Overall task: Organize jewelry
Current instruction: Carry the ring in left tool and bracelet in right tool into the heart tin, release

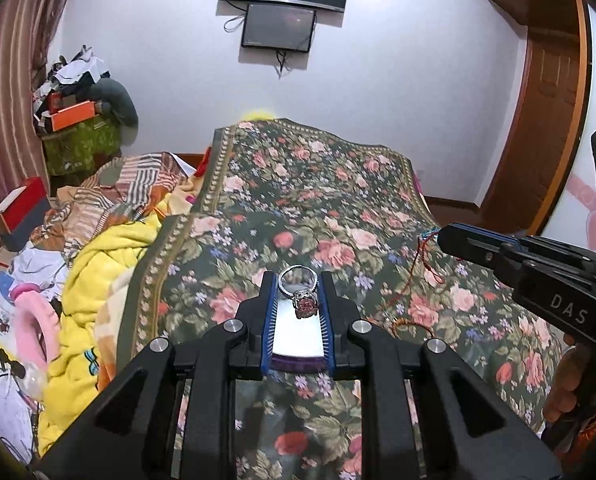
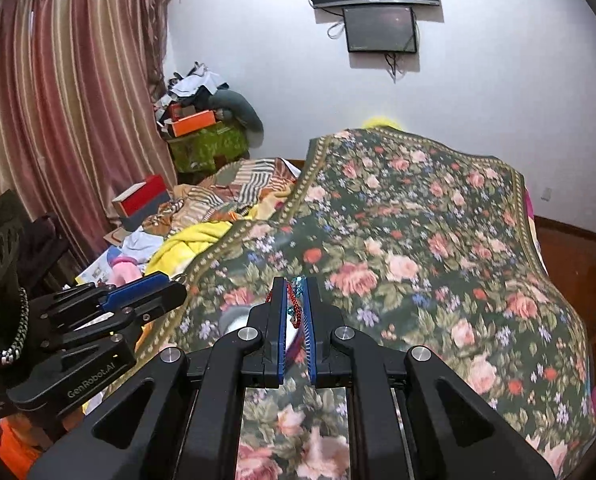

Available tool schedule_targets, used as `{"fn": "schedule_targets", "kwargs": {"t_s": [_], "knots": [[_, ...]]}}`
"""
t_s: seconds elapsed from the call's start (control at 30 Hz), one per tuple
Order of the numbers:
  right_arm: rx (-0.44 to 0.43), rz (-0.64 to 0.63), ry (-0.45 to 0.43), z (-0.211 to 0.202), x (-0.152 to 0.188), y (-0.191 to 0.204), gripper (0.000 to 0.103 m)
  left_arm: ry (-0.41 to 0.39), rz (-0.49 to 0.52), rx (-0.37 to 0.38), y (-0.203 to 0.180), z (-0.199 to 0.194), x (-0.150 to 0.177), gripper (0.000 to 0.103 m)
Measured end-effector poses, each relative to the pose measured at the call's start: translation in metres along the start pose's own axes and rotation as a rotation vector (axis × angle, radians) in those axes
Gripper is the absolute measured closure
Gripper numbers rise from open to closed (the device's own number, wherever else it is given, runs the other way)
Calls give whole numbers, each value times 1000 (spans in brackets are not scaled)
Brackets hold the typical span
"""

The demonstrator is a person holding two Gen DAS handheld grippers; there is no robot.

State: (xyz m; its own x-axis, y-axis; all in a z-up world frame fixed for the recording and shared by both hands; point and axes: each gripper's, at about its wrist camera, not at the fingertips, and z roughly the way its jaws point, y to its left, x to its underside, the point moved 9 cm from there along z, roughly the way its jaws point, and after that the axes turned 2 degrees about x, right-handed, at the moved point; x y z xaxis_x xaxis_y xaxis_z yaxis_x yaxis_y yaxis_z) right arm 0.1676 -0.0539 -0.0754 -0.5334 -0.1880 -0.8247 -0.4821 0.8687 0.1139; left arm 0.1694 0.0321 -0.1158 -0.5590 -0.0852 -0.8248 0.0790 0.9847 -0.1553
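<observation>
Silver ring [image 1: 301, 291] with a reddish stone sits pinched between the blue-lined fingers [image 1: 271, 312] of the left tool [image 1: 298, 280], band upright, stone toward the right-hand finger. Left tool is closed to the ring's width and grips it at the fingertips, held above a flowered bedspread [image 1: 317, 208]. Below and behind the ring, between the same fingers, a pale flat surface with a purple edge shows; what it is cannot be told. Right tool [image 2: 296, 286] is nearly closed, gap narrow, and holds a red cord bracelet [image 2: 294, 304] with small teal beads at the fingertips. In the left wrist view the right tool [image 1: 443, 236] enters from the right edge, and the red cord [image 1: 427, 256] hangs from its tip in a loop down toward the bedspread; whether the loop touches the cloth is unclear. A thin orange cord [image 1: 409, 326] lies on the bedspread just right of the left tool. In the right wrist view the left tool [image 2: 174, 286] appears at the left, with a dark sleeve [image 2: 2, 264] behind it. Yellow blanket [image 1: 98, 280] and striped cloth [image 1: 138, 184] are heaped left of the bedspread. Two dark screens [image 1: 282, 0] hang on the white wall. Striped curtain [image 2: 58, 100] covers the left side of the room.
</observation>
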Motion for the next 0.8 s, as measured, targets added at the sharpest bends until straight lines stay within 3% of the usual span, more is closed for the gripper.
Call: {"fn": "schedule_targets", "kwargs": {"t_s": [0.53, 0.8], "knots": [[-79, -40, 3, 30, -18, 30, 96, 9, -26, -29, 25, 24, -8, 84], [-97, -35, 70, 58, -4, 30, 96, 57, -37, -26, 32, 46, 4, 84]]}}
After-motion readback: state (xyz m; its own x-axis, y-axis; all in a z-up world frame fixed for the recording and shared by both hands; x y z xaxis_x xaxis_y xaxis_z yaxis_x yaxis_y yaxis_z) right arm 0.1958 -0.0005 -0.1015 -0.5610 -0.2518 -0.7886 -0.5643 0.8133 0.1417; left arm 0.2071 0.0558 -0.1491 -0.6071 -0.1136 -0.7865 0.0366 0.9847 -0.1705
